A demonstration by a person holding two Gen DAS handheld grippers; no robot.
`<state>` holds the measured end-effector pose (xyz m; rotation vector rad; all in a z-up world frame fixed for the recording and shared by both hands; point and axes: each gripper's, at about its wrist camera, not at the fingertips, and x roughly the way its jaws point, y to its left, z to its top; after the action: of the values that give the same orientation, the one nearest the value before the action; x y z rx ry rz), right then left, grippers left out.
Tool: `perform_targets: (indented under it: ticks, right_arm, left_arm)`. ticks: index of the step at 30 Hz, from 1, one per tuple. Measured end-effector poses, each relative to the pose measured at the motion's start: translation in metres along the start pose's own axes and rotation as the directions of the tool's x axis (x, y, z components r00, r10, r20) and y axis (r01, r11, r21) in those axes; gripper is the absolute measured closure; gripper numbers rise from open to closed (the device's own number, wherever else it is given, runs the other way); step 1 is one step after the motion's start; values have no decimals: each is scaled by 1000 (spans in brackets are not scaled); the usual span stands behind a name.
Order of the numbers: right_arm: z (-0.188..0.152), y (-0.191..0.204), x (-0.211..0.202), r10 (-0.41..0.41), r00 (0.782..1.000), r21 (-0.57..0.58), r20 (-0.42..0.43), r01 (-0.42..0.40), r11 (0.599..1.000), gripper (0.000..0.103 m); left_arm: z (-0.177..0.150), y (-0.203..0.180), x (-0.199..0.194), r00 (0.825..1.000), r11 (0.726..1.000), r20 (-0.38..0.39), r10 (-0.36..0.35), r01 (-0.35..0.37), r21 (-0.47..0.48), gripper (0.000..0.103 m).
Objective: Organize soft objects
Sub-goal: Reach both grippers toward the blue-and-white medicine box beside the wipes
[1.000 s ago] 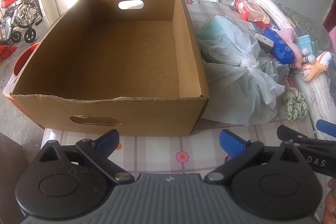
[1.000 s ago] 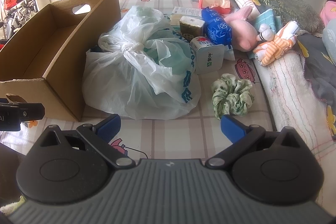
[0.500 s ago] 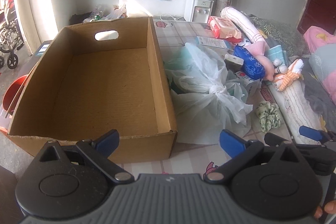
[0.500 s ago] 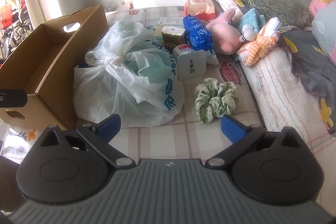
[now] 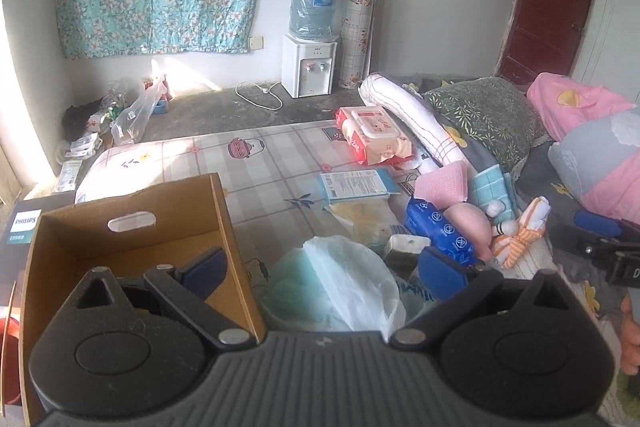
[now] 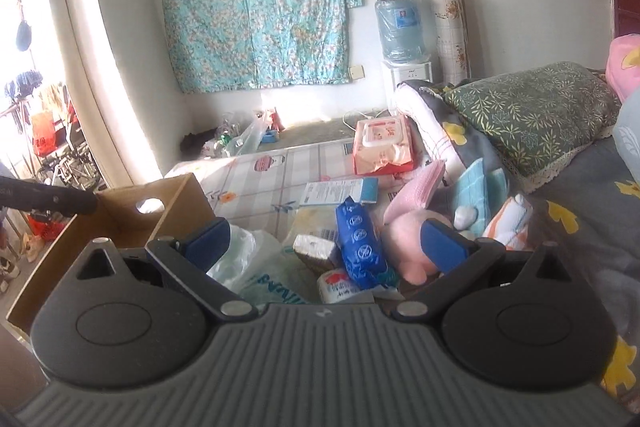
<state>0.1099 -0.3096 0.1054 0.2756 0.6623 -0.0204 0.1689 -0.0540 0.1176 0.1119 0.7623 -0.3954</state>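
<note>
An open cardboard box (image 5: 132, 239) stands at the left of the mattress, and what I see of its inside is bare. To its right lies a tied white plastic bag (image 5: 340, 283). Beyond the bag are a blue pack (image 5: 440, 231), a pink plush (image 5: 468, 223) and an orange-striped doll (image 5: 520, 235). My left gripper (image 5: 323, 270) hangs open above the box edge and the bag, holding nothing. My right gripper (image 6: 326, 242) is open too, over the blue pack (image 6: 360, 243) and pink plush (image 6: 404, 235). The box (image 6: 160, 203) sits at its left.
A wet wipes pack (image 5: 372, 135) and a flat blue-white packet (image 5: 356, 187) lie farther back on the mattress. Pillows (image 5: 480, 115) and bedding crowd the right side. A water dispenser (image 5: 308, 71) stands by the far wall. A hand (image 5: 630, 339) shows at the right edge.
Both cameras have tilted up and pulled higher, so the far wall and door now show. The green scrunchie and the box's front have dropped out of sight. Both grippers stay open.
</note>
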Motion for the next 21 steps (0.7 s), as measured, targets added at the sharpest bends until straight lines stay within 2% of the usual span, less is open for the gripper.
perform_targets:
  ticks: [5,8,9,10,14,16,18,19,21]
  right_arm:
    - [62,-28,80,59,992,134,-114,-43,990,1]
    - [82,-43,142,86,973,209,-214,-40,977,1]
    - [86,-47,158,86,966,232,-242,-29,972,2]
    - [89,-51,179,89,956,258,-278,-15,966,2]
    - [85,-60,255,105,902,303,-419,30,953,18]
    - [80,-64,289,107,869,315,-483,58,947,29]
    - [71,-68,318,113,836,327,-538,83,942,43]
    - [66,-70,331,113,820,327,-560,93,941,45]
    - [58,-75,354,110,796,324,-595,112,939,51]
  left_arm:
    - [51,5,75,998,997,-27,62,-61,42,3]
    - [74,8,124,995,997,-71,72,-69,45,6]
    - [80,8,138,993,996,-88,76,-72,44,10]
    - [86,10,156,991,997,-113,76,-72,39,13]
    - [104,13,223,979,998,-197,58,-57,10,35]
    - [110,13,250,975,999,-218,51,-52,0,40]
    - [116,12,277,973,999,-226,40,-45,-15,51]
    - [118,11,289,972,999,-233,36,-42,-19,52]
    - [121,6,316,967,999,-252,29,-36,-22,65]
